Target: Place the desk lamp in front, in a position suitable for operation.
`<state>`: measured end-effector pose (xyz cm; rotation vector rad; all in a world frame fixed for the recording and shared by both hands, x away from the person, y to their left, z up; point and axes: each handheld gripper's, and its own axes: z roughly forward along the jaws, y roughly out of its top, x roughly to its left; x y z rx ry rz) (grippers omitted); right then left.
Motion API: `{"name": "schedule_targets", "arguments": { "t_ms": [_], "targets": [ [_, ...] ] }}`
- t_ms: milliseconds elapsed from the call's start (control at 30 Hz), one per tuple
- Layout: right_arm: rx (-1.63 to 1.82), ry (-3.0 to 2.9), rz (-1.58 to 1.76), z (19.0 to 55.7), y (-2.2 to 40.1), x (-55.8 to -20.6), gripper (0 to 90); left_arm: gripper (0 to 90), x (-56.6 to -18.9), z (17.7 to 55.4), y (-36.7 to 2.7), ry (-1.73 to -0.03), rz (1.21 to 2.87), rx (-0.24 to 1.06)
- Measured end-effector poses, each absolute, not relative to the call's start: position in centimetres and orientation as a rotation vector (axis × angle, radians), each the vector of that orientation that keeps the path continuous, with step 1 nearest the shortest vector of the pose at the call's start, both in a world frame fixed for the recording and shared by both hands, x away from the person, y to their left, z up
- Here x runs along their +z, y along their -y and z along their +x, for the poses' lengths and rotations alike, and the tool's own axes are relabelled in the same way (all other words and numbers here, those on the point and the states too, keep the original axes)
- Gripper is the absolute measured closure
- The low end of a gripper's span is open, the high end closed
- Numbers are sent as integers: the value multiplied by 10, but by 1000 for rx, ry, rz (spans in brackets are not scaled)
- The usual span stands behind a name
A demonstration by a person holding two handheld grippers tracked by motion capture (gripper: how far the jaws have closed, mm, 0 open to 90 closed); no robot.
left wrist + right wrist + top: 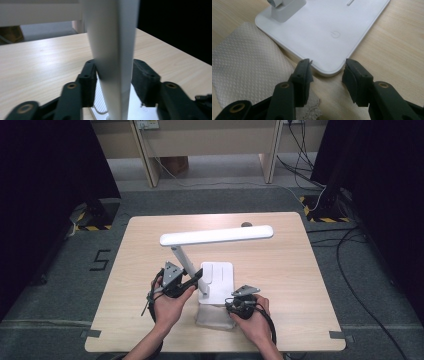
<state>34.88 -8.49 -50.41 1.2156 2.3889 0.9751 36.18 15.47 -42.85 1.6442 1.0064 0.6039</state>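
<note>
We see the table (280,270) mostly bare around the white desk lamp (215,236), which stands near its front middle. The lamp base (322,30) is cut off in the right gripper view. A white cloth (244,65) lies partly under the base's front edge. The left gripper (113,75) has jaws parted around the lamp stem (112,50), pressure unclear. The right gripper (327,72) has jaws apart at the base corner, gripping nothing.

A lab-style recording room: a pale wooden table (280,270) stands on grey carpet, black curtains hanging on both sides of it, cables (350,250) trailing right of it, hazard-striped tape (92,227) on the floor beyond its left corner.
</note>
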Motion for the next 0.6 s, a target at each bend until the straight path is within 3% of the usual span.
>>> {"name": "schedule_targets", "arguments": {
  "t_ms": [133, 233, 600],
  "targets": [
    [1043, -2346, 1220, 347, 89, -498, 554, 345, -430, 363, -161, -869, 1710, 544],
    [1089, -2298, 1211, 346, 96, -492, 545, 286, -429, 359, -169, -821, 1741, 502],
    [1155, -2184, 1268, 346, 122, -487, 539, 312, -422, 355, -207, -713, 1875, 484]
  ]
}}
